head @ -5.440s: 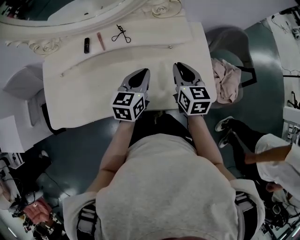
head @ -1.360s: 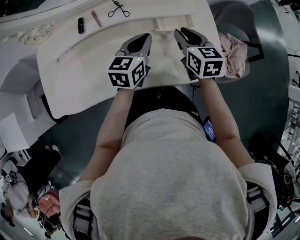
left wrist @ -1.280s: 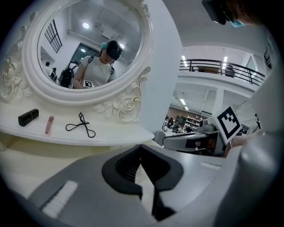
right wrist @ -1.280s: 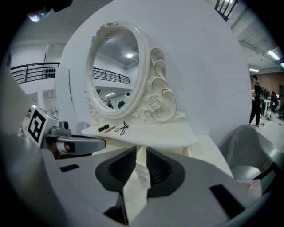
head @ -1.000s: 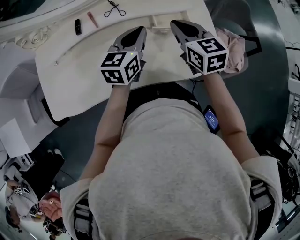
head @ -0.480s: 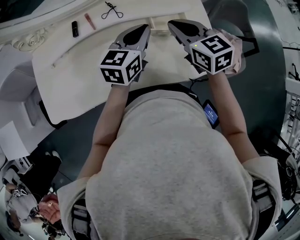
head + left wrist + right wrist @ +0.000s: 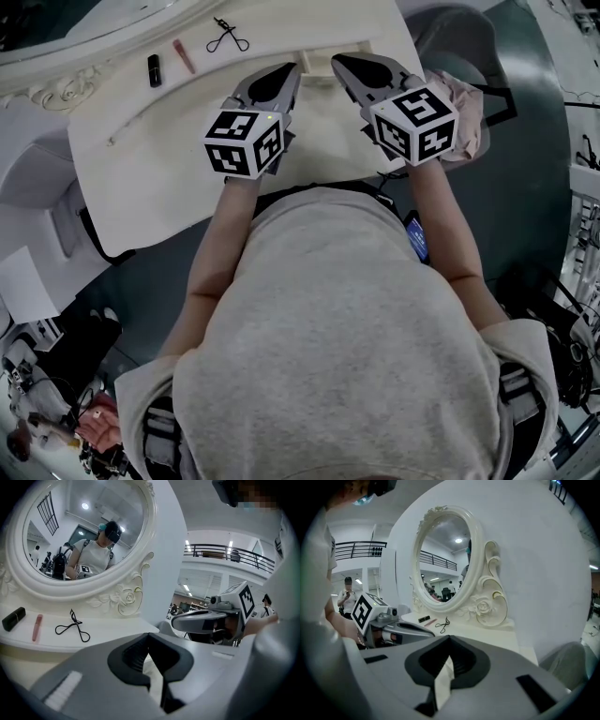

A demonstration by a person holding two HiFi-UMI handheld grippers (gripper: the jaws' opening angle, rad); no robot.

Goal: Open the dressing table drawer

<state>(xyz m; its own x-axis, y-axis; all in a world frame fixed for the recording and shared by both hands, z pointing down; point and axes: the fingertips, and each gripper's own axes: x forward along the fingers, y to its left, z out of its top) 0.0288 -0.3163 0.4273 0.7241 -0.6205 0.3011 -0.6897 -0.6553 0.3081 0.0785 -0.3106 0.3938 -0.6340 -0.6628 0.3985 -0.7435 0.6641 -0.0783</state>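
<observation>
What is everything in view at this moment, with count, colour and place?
dressing table: one, cream, in front of the person.
mirror: one, oval, white carved frame, at the table's back.
black tube: one, black, on the table top near the mirror.
pink stick: one, pink, beside the black tube.
eyelash curler: one, dark, beside the pink stick.
chair: one, grey, right of the table.
cloth: one, pink, on the chair.
phone: one, lit blue screen, by the person's right forearm.
left gripper: one, grey, jaws together, over the table top.
right gripper: one, grey, jaws together, beside the left gripper.
person: one, grey top, seen from above.
</observation>
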